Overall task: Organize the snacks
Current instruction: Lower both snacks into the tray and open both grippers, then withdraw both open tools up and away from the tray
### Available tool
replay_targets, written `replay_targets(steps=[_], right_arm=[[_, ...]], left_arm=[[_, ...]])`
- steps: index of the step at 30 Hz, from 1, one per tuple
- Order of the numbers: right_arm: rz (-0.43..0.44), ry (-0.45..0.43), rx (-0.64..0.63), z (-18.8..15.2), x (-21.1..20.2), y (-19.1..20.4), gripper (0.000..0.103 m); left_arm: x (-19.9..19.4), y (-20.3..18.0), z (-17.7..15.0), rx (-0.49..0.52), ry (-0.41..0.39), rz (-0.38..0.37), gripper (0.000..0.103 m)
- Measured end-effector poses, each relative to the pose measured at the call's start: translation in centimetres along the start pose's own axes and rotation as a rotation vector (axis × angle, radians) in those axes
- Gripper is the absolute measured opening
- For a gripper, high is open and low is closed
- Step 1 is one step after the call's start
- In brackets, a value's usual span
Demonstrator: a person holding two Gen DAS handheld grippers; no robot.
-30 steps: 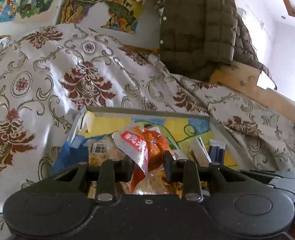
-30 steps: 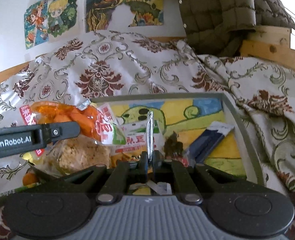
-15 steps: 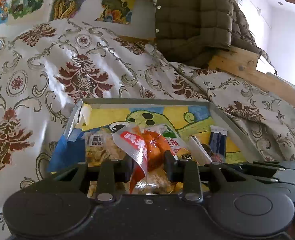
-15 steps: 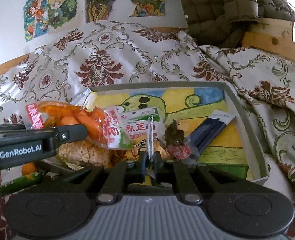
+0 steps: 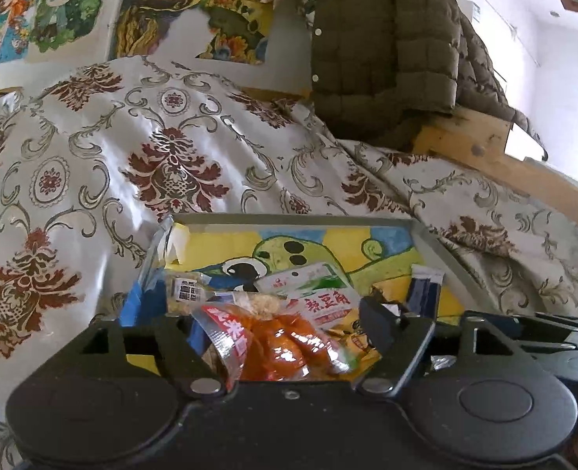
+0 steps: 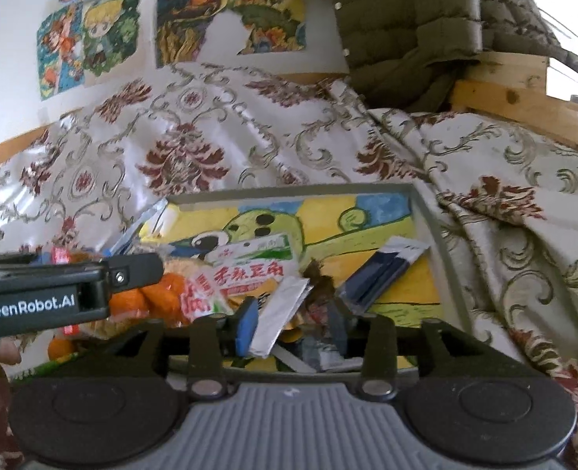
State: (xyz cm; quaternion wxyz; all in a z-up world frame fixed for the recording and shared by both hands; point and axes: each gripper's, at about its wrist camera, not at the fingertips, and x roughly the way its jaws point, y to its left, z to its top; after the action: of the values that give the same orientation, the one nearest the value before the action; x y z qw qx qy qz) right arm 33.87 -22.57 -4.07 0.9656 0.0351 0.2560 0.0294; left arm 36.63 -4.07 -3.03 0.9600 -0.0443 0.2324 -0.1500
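left wrist: left gripper (image 5: 285, 329) fingers have just spread wide, orange snack packet (image 5: 277, 346) lying loose between them in the tray (image 5: 289, 220) on the bed | right wrist: right gripper (image 6: 290, 323) fingers just parted, silver sachet (image 6: 279, 315) loose between them, above tray (image 6: 296, 190)

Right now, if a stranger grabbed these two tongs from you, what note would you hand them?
Left tongs: jaws have just been opening; the orange snack bag lies loose between them, on the pile in the tray.
Right tongs: jaws have just been opening; the silver packet leans between them, apparently released.
In the tray: white-and-green packet, dark blue sachet, more snacks beneath.
Done: both items let go over the tray.
Left: draw both tongs back and check outside the tray for stray snacks; something orange shows at the left edge.
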Motion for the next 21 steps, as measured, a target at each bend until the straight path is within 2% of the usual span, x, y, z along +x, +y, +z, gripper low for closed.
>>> replay_targets(steps=[4,6,11,17,21], right_arm=[[-0.017,-0.034,0.036,0.7,-1.7,-0.8,0.06],[-0.023,-0.051,0.049,1.2,-2.6,-1.3,0.064],[-0.04,-0.094,0.037,1.7,-5.0,-1.8,0.073],[-0.058,-0.151,0.059,1.6,-8.3,-2.3,0.086],[-0.075,-0.19,0.053,1.4,-10.6,-2.5,0.09]], left_arm=[[-1.4,-0.4,0.4,0.01,-0.048,0.024,0.097],[-2.0,-0.7,0.5,0.035,-0.078,0.029,0.099],[-3.8,-1.2,0.9,0.04,-0.098,0.051,0.1],[-7.5,-1.8,1.0,0.013,-0.162,0.08,0.102],[-10.3,-2.1,0.9,-0.009,-0.192,0.099,0.102]])
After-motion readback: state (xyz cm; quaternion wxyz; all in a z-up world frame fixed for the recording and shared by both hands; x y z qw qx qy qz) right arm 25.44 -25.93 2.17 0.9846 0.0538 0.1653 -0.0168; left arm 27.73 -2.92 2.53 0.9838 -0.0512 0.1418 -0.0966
